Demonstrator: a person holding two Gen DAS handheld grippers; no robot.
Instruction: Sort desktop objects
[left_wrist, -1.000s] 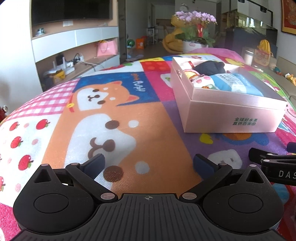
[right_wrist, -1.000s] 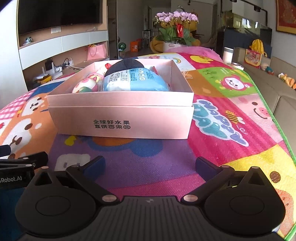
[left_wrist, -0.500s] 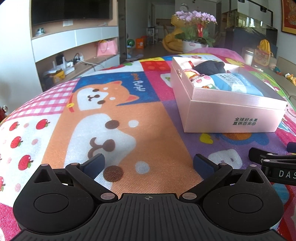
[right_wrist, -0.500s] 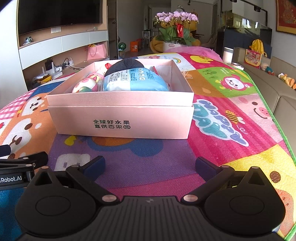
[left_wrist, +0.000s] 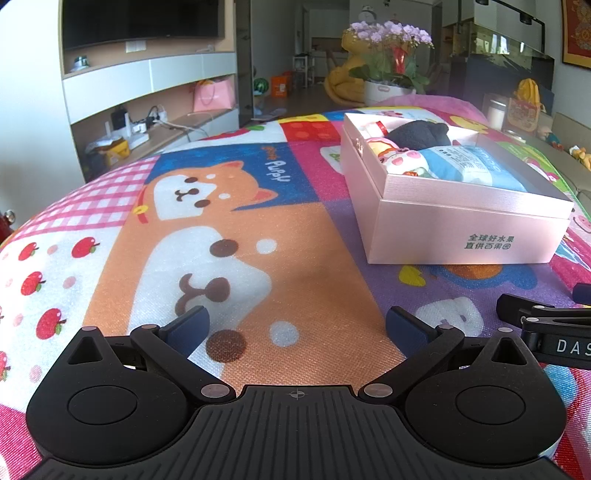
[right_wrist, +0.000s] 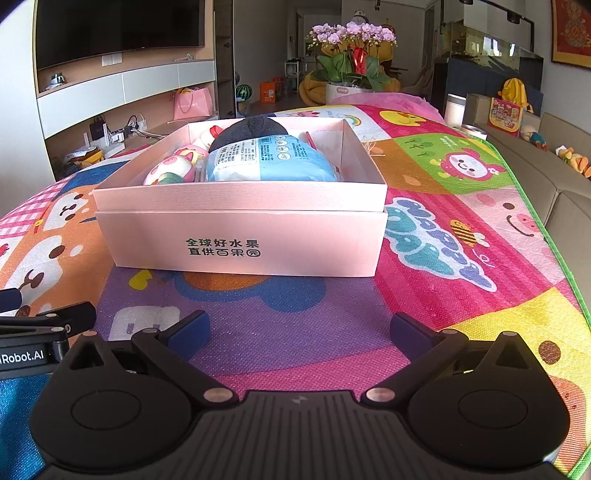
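Observation:
A pink open box (right_wrist: 240, 236) stands on the cartoon play mat (right_wrist: 461, 240), straight ahead of my right gripper (right_wrist: 299, 330) and to the right of my left gripper (left_wrist: 297, 326); it shows in the left wrist view (left_wrist: 458, 229) too. Inside lie a blue tissue pack (right_wrist: 273, 160), a dark cloth item (right_wrist: 247, 129) and a pink pig toy (right_wrist: 170, 170). Both grippers are open and empty, low over the mat, side by side. The right gripper's body (left_wrist: 546, 332) shows at the left view's right edge.
A pot of purple flowers (right_wrist: 351, 55) stands beyond the mat's far end. A wall unit with a TV (left_wrist: 140, 18) is at the left. A beige sofa (right_wrist: 565, 166) runs along the mat's right edge.

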